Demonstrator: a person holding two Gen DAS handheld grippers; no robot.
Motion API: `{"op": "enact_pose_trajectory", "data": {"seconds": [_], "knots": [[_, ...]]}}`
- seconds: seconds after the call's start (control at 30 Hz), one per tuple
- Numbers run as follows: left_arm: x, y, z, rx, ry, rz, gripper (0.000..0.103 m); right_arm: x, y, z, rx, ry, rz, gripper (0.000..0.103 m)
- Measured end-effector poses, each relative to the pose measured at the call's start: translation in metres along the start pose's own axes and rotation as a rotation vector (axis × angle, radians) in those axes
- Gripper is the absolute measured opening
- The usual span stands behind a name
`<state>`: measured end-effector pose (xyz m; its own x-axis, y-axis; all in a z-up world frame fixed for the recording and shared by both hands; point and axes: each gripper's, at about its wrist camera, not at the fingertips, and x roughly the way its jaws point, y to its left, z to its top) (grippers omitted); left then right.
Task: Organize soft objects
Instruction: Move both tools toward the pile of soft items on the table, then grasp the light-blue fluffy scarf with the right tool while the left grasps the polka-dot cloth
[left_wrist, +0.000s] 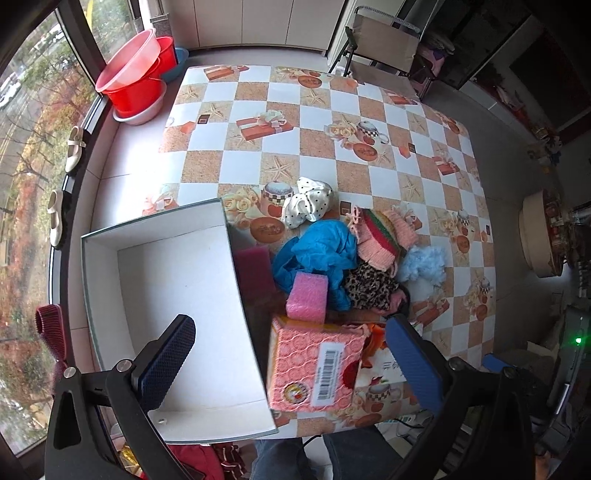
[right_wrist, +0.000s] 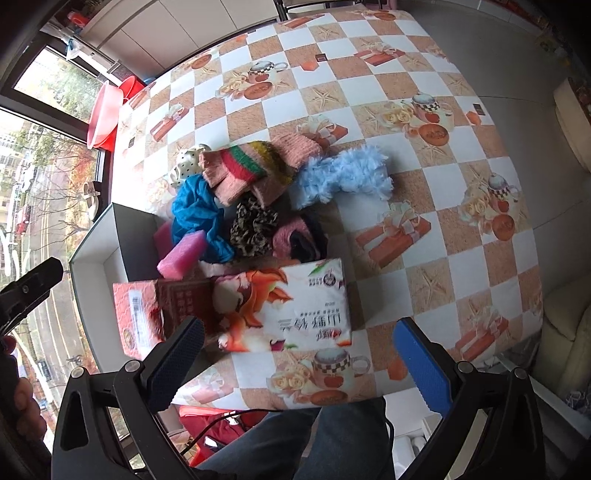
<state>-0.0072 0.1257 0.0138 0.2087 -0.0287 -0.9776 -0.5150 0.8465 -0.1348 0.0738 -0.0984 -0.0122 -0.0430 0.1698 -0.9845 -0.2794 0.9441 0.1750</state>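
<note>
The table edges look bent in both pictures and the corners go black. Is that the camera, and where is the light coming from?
Yes, it is the fisheye lens: in the left wrist view the table bows outward and the corners are black; the right wrist view curves it likewise. Daylight enters through the window, overexposed white in places there; the white box shows no harsh shadows. Both views look sharp.

Soft daylight comes from the window (left_wrist: 33, 122) on the left, bright enough to wash out its glass. The checkered tablecloth (left_wrist: 332, 155) is evenly lit with faint shadows. Fisheye bending curves the edges, and the corners fall dark.
</note>
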Motion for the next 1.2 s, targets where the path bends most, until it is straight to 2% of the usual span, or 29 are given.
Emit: {"op": "enact_pose_trajectory", "data": {"seconds": [0.1, 0.27, 0.43, 0.77, 1.1, 1.2], "knots": [[0.007, -0.013, 0.008, -0.005, 0.016, 0.013, 0.103, 0.004, -0.003, 0.012, -0.019, 0.011, 0.011, 0.103], [0.027, -0.035, 0.024, -0.019, 0.069, -0.006, 0.103, 0.014, -0.012, 0.038, -0.054, 0.037, 0.014, 0.103], [0.047, -0.049, 0.045, -0.039, 0.092, 0.033, 0.103, 0.024, -0.023, 0.06, -0.065, 0.059, 0.015, 0.103], [0.096, -0.043, 0.093, -0.112, 0.141, 0.12, 0.103, 0.056, -0.038, 0.102, -0.088, 0.096, 0.014, 0.103], [0.157, -0.036, 0.116, -0.143, 0.22, 0.184, 0.103, 0.081, -0.051, 0.13, -0.124, 0.095, 0.016, 0.103], [0.177, -0.031, 0.122, -0.158, 0.256, 0.201, 0.103, 0.095, -0.058, 0.139, -0.149, 0.106, -0.028, 0.103]]}}
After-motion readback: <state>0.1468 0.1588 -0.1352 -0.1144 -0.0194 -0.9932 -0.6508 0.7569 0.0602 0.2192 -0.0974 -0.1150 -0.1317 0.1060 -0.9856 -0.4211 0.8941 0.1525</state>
